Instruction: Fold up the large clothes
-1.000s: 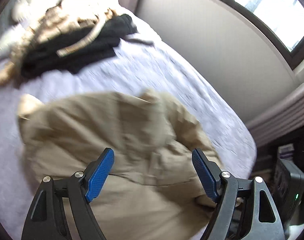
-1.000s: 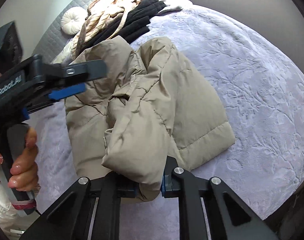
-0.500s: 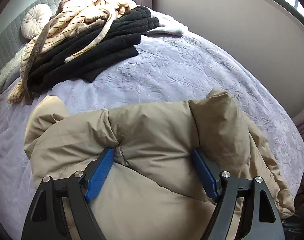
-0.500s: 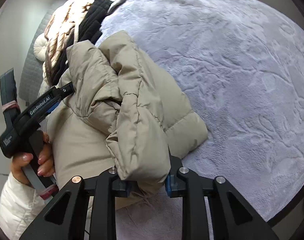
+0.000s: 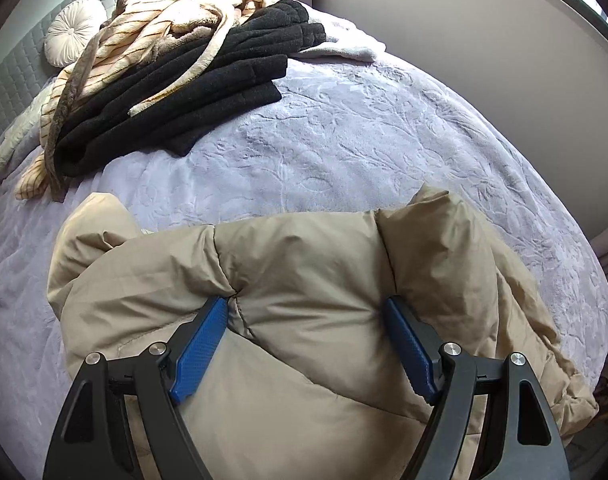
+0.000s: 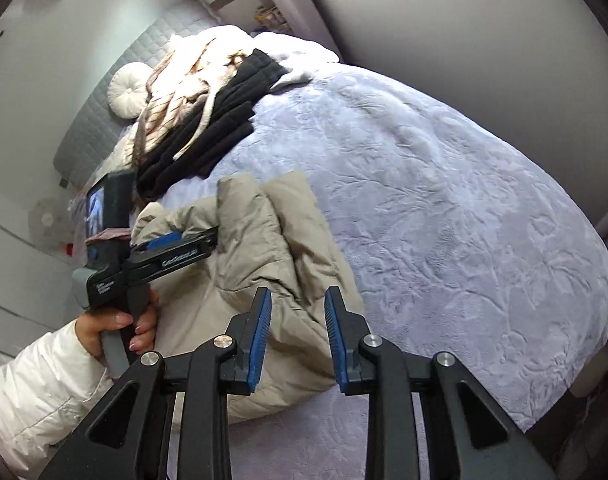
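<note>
A beige puffer jacket (image 5: 304,280) lies folded on the lilac bedspread (image 5: 364,140). My left gripper (image 5: 304,320) is open, its blue pads (image 5: 199,340) pressed down into the jacket's top layer on either side of a padded fold. In the right wrist view the jacket (image 6: 263,248) lies left of centre, with the left gripper (image 6: 171,248) resting on it. My right gripper (image 6: 297,320) is open and empty, just above the jacket's near edge.
A pile of black fleece (image 5: 183,92) and cream striped clothes (image 5: 163,12) lies at the head of the bed by a round white cushion (image 5: 73,28). A grey wall (image 5: 464,40) runs along the bed's right side. The bed edge (image 6: 564,400) drops off at right.
My right gripper has opened and let go of the jacket fold, which now lies flat. My left gripper has come down onto the jacket and stays pressed there.
</note>
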The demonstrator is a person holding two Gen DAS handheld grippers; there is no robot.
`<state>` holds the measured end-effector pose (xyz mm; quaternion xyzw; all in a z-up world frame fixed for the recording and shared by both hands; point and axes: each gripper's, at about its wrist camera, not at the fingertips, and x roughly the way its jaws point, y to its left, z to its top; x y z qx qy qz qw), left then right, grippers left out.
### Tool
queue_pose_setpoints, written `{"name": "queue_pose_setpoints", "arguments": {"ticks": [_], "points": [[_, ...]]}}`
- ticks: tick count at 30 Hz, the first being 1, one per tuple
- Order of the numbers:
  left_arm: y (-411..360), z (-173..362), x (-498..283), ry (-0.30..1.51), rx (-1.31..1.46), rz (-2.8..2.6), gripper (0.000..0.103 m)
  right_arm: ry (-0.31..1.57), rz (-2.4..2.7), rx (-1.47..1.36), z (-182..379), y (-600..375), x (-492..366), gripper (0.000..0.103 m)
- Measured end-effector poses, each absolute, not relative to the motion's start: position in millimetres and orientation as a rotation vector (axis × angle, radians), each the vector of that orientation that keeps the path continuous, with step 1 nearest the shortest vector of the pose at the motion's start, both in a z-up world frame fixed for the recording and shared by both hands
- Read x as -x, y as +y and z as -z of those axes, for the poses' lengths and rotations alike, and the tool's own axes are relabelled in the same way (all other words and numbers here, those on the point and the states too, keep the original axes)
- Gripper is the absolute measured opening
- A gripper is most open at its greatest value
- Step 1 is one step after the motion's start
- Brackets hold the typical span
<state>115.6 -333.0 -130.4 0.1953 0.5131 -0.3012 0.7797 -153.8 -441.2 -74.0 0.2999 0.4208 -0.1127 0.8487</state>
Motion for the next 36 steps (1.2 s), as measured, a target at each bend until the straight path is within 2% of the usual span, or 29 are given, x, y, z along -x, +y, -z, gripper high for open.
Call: {"name": "queue_pose_setpoints", "arguments": {"ticks": [5, 9, 11, 19, 26, 31, 36], "points": [[-345, 127, -130, 1.161, -0.370, 0.650, 0.080, 0.985, 0.144, -0.486, 88, -411, 130, 0.029], [-364, 143, -135, 1.198, -0.408, 0.606, 0.080, 1.118, 0.220, -0.423, 133, -418, 124, 0.025], [-374, 148, -134, 1.198, -0.424, 0.604, 0.080, 1.155, 0.235, -0.457, 153, -429, 129, 0.018], [-400, 165, -126, 1.194, -0.486, 0.581, 0.080, 1.163, 0.224, -0.599, 206, -452, 141, 0.016], [-399, 163, -126, 1.203, -0.502, 0.565, 0.081, 1.179, 0.190, -0.631, 208, -461, 147, 0.016], [-383, 135, -119, 1.203, -0.466, 0.569, 0.081, 1.208, 0.150, -0.638, 208, -468, 146, 0.016], [-333, 101, -105, 1.191, -0.361, 0.530, 0.081, 1.236, 0.119, -0.648, 208, -477, 134, 0.017]]}}
